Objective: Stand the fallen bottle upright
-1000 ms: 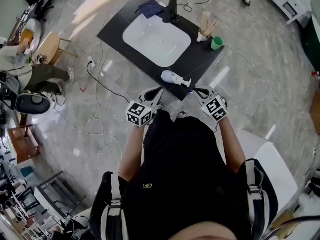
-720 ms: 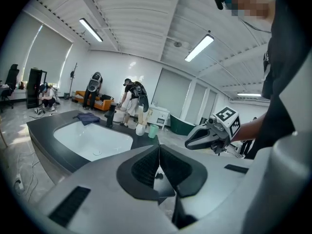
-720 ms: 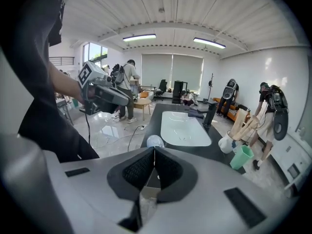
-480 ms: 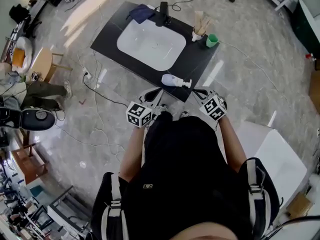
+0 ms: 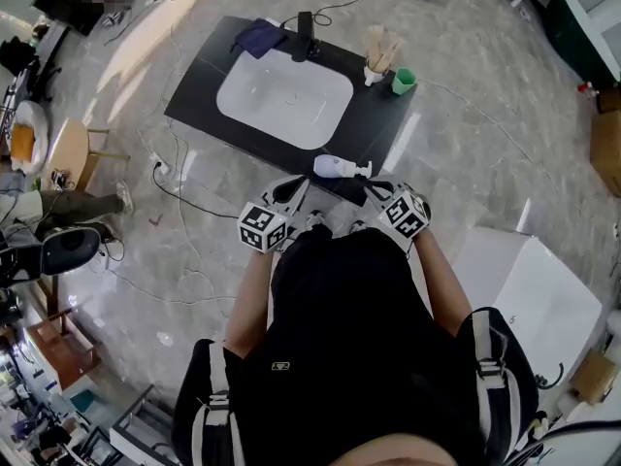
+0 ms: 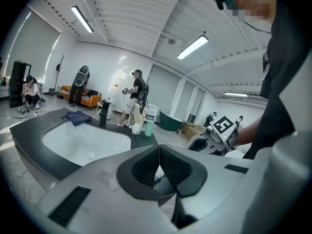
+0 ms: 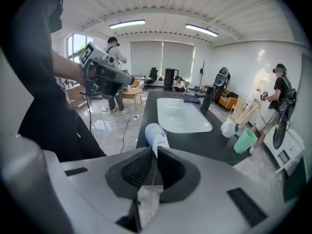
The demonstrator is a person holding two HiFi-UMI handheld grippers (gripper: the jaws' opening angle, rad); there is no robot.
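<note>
The white pump bottle (image 5: 338,168) lies on its side at the near edge of the black counter (image 5: 199,105), pump pointing right. In the right gripper view the bottle (image 7: 155,135) lies just past the jaw tips. My right gripper (image 5: 376,188) (image 7: 155,152) hovers just short of the pump end. Its jaws are starting to open, still nearly together, with nothing between them. My left gripper (image 5: 297,188) (image 6: 158,147) is shut and empty. It sits at the counter's front edge, left of the bottle.
A white sink basin (image 5: 286,98) fills the counter, with a black faucet (image 5: 305,35) and dark blue cloth (image 5: 260,37) behind it. A green cup (image 5: 403,82) and a utensil holder (image 5: 376,56) stand at the far right corner. Cables cross the floor; a white box (image 5: 524,289) is at right.
Both grippers have closed in on the counter's front edge and the bottle, the right one dropping lower. The bottle still lies on its side.
</note>
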